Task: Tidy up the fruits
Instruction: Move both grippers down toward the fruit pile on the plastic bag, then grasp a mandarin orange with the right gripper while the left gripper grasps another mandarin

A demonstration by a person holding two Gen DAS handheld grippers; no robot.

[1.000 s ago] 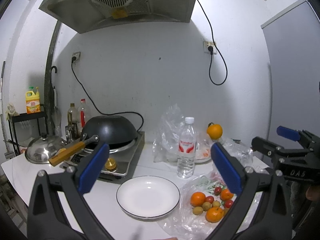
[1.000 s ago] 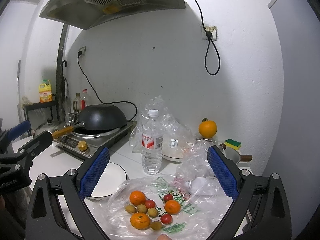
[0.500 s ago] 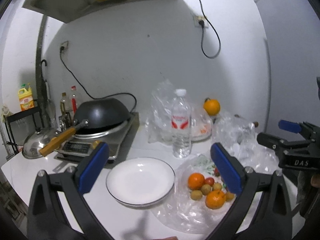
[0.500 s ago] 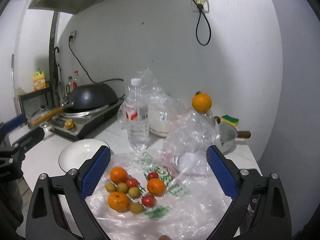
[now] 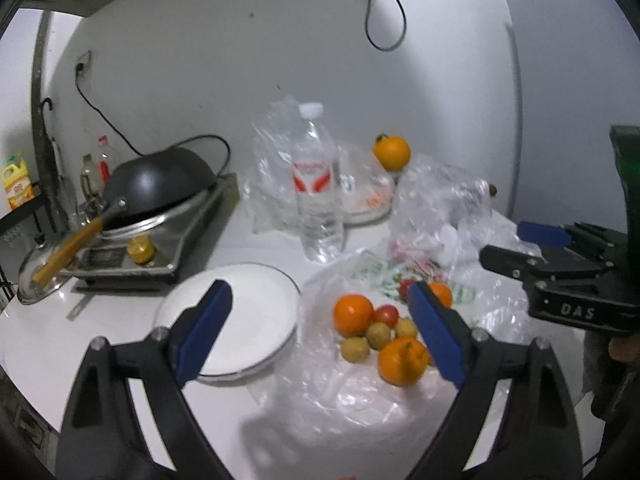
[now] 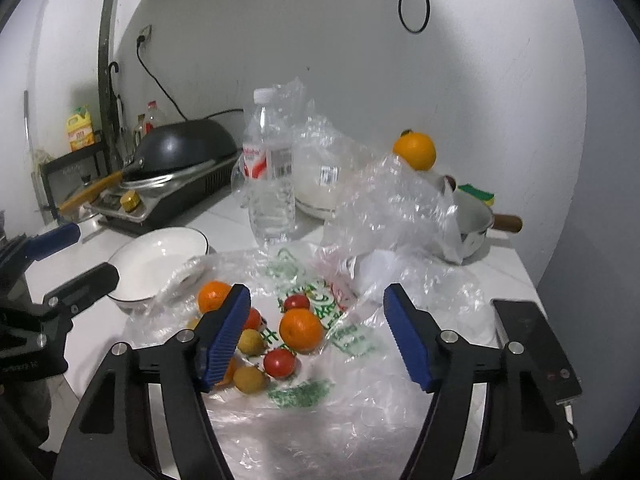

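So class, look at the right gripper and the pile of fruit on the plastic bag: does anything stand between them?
Nothing visible does. The right gripper is open above the fruit pile on the plastic bag, with an orange and a tomato showing between its fingers. The crumpled bag lies behind.

Fruits (image 6: 301, 330) on bag (image 6: 320, 392) between right gripper (image 6: 316, 336) fingers; plate (image 6: 158, 266) left, bottle (image 6: 270, 176) behind, on counter (image 6: 224, 220).
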